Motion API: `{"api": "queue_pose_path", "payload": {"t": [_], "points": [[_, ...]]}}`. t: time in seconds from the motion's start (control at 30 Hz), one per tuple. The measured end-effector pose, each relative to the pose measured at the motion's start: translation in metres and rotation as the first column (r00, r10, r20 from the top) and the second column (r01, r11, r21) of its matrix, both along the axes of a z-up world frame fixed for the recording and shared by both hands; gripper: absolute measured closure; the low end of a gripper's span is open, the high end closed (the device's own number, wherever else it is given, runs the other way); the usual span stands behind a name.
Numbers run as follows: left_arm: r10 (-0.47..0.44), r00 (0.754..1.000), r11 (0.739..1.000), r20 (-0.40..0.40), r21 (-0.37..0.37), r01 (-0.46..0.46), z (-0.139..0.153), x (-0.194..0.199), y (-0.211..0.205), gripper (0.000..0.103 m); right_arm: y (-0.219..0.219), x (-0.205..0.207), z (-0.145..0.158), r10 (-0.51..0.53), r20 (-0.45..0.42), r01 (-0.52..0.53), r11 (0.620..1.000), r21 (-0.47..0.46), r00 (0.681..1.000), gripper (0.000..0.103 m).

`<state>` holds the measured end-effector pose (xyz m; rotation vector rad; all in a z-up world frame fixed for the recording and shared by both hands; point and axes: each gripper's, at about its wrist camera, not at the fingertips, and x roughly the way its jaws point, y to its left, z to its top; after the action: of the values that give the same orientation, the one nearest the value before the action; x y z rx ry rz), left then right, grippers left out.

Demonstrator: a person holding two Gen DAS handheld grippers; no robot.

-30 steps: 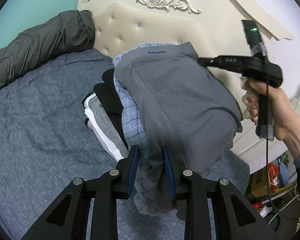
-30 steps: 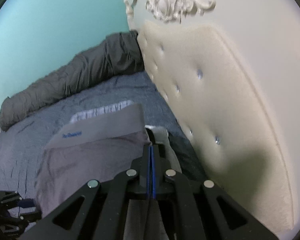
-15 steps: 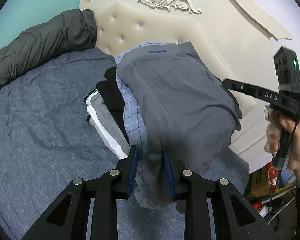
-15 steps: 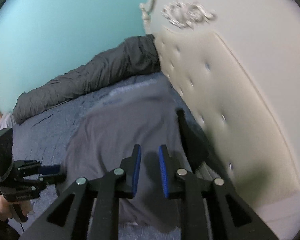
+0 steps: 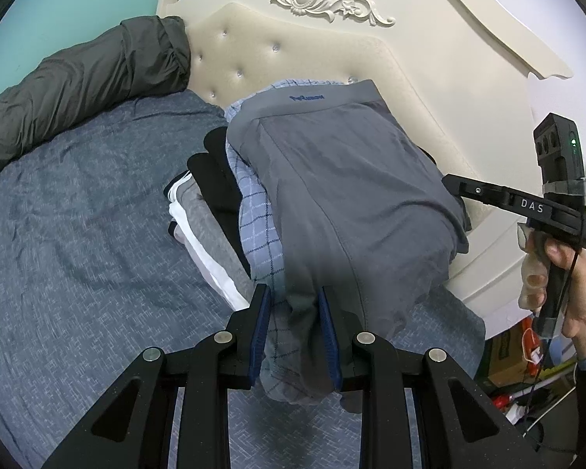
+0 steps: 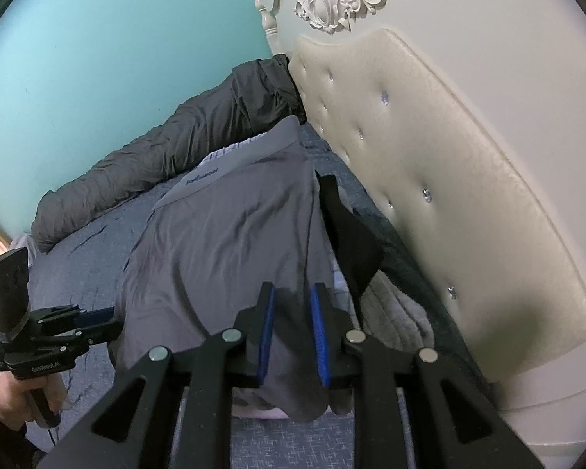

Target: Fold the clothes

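Item — grey boxer shorts of smooth knit fabric with a broad waistband bearing small blue lettering (image 5: 343,179): spread flat on top of a stack of folded clothes, waistband toward the headboard, seams running lengthwise, the hem end drooping over the stack's near edge at lower centre of the left wrist view.

Stack of folded clothes (image 5: 215,211): layered edges show at its left side — pale blue checked woven cloth, black cloth, grey knit, a white band. It sits on the bed beside the headboard, centre of frame.

Left gripper (image 5: 295,332): black frame, blue-padded fingers (image 5: 261,328) set narrow and pinching the bunched hem of the grey shorts together with a fold of the checked cloth, lower centre.

Right gripper (image 6: 292,332): same build, fingers (image 6: 319,336) narrowly parted over the shorts' other near corner; whether the pads press the fabric cannot be told. In the left wrist view it shows at the right edge, held by a hand (image 5: 558,285).

Blue-grey bedsheet with a fine mottled print (image 5: 78,254): lightly creased.

Cream headboard, button-tufted padded panel with carved scroll ornament (image 5: 293,51): upper centre.

Dark grey rolled quilt, crinkled surface (image 5: 78,82): upper left, along a teal wall (image 6: 117,58).
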<state>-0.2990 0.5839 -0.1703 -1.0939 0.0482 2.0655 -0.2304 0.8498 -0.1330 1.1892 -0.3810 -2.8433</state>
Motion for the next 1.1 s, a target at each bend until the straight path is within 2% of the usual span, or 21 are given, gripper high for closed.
{"api": "queue_pose_path", "payload": {"t": [0.07, 0.13, 0.2, 0.33, 0.57, 0.73, 0.83, 0.93, 1.1], "points": [[0.0, 1.0, 1.0, -0.001, 0.001, 0.0, 0.0, 0.0, 0.0, 0.076, 0.001, 0.0, -0.001, 0.005, -0.009, -0.005, 1.0, 0.002, 1.0, 0.087], [0.0, 1.0, 1.0, -0.001, 0.001, 0.0, 0.0, 0.0, 0.0, 0.076, 0.0, 0.002, -0.001, 0.013, -0.017, -0.013, 1.0, 0.005, 1.0, 0.102], [0.0, 1.0, 1.0, -0.002, 0.001, 0.0, 0.0, 0.0, 0.0, 0.076, 0.0, 0.003, 0.002, 0.012, -0.035, -0.011, 1.0, 0.027, 0.999, 0.102], [-0.001, 1.0, 1.0, -0.002, -0.006, 0.001, -0.001, -0.001, 0.001, 0.076, 0.01, 0.006, 0.008, -0.014, -0.071, 0.014, 1.0, 0.004, 0.997, 0.102], [-0.002, 1.0, 1.0, 0.0, -0.009, 0.002, -0.001, -0.002, 0.001, 0.076, 0.025, 0.006, 0.004, -0.057, -0.068, 0.056, 0.998, -0.014, 0.996, 0.103], [-0.001, 1.0, 1.0, 0.002, -0.008, 0.001, -0.001, -0.003, -0.001, 0.076, 0.037, 0.003, -0.01, -0.07, -0.027, 0.068, 0.994, -0.081, 0.997, 0.102], [-0.003, 1.0, 1.0, -0.002, -0.007, 0.003, -0.001, -0.002, -0.002, 0.076, 0.036, 0.008, -0.012, -0.068, -0.044, 0.063, 0.994, -0.093, 0.997, 0.102], [-0.005, 1.0, 1.0, -0.005, -0.008, 0.005, -0.001, -0.001, -0.003, 0.076, 0.031, 0.013, -0.007, -0.07, -0.063, 0.065, 0.994, -0.084, 0.996, 0.102], [-0.007, 1.0, 1.0, -0.007, 0.007, 0.007, 0.002, 0.003, -0.007, 0.076, 0.026, 0.028, 0.003, -0.087, -0.094, 0.086, 0.996, -0.015, 0.992, 0.102]]}}
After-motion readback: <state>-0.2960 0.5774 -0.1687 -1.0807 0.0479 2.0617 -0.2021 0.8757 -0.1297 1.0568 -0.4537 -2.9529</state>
